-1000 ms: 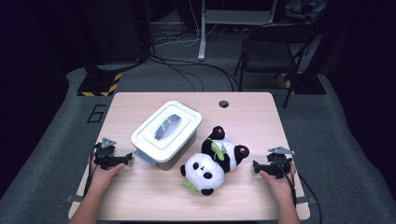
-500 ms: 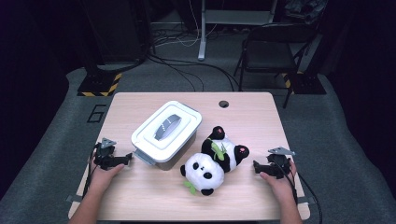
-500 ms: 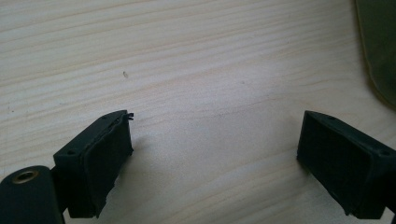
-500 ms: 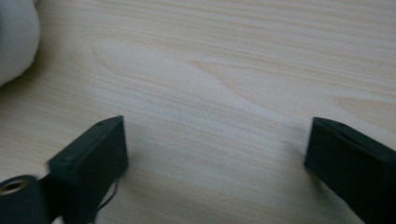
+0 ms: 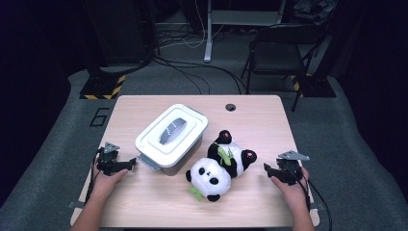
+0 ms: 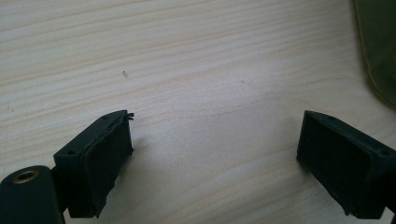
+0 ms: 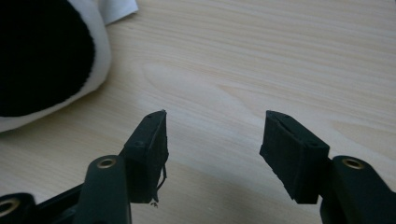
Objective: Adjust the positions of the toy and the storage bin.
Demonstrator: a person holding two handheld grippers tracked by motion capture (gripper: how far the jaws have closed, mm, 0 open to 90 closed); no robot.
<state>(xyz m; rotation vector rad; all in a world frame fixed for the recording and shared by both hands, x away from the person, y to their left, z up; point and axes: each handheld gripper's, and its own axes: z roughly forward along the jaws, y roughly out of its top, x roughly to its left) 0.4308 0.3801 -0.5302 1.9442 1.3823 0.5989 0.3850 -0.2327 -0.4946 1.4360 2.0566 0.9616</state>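
the left gripper [image 5: 126, 165] is resting low on the wooden table [image 5: 159, 207], held in the person's left hand [image 5: 107, 182], and its jaws are standing wide apart with nothing between them. in the left gripper view the left gripper [image 6: 212, 154] is showing bare wood between its two black pads, and a dull greenish edge of the lidded box [image 6: 380, 51] is sitting ahead of it and off to one side, clear of the jaws. in the high view the white lidded box [image 5: 172, 137] is lying just beyond the tips of that gripper, near but not touching as far as can be told.

the right gripper [image 5: 267, 168] is also sitting low at the table, held in the person's right hand [image 5: 288, 187], with its jaws spread wide and gripping nothing. the plush panda [image 5: 219, 166] is lying on its back between the two grippers, closer to the right one, its foot near those jaw tips. in the right gripper view the right gripper [image 7: 212, 135] is pointing at bare wood, while the panda's black and white fur [image 7: 46, 60] is sitting ahead and to one side, apart from the jaws.
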